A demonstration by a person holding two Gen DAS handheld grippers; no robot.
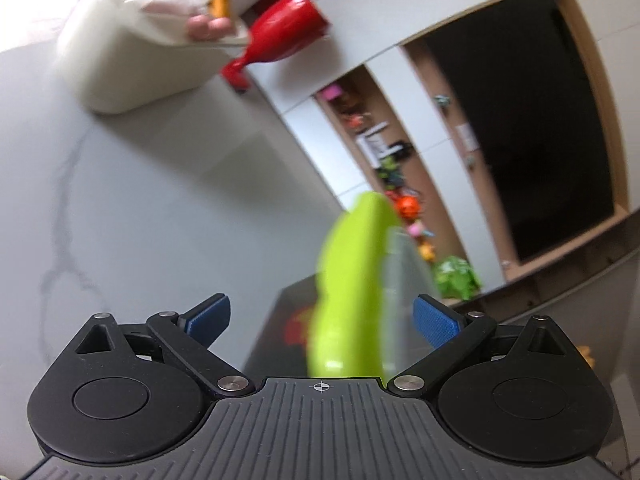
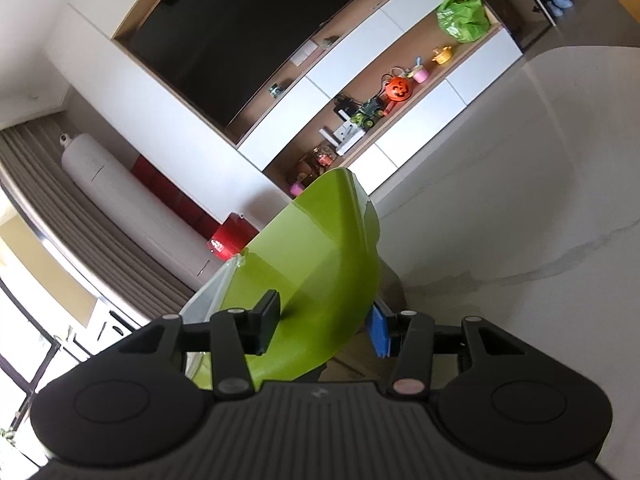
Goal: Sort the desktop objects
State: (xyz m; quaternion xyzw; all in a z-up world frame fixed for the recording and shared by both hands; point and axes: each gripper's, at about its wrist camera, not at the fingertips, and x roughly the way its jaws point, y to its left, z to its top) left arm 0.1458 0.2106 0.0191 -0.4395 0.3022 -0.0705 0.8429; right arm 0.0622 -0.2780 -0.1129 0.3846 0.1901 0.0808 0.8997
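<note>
While the left gripper (image 1: 322,316) stands with its fingers spread, not pressing the blurred green container (image 1: 352,292) between them, the right gripper (image 2: 324,326) has clamped that container (image 2: 316,264) above the desk (image 2: 540,208), so sorting appears unfinished, the white bin (image 1: 132,60) probably awaiting it.

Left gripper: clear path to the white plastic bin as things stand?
Probably not yet. The left gripper stands open with the lime-green plastic container between its fingers, not pinched; the white plastic bin sits far across bare tabletop.
</note>
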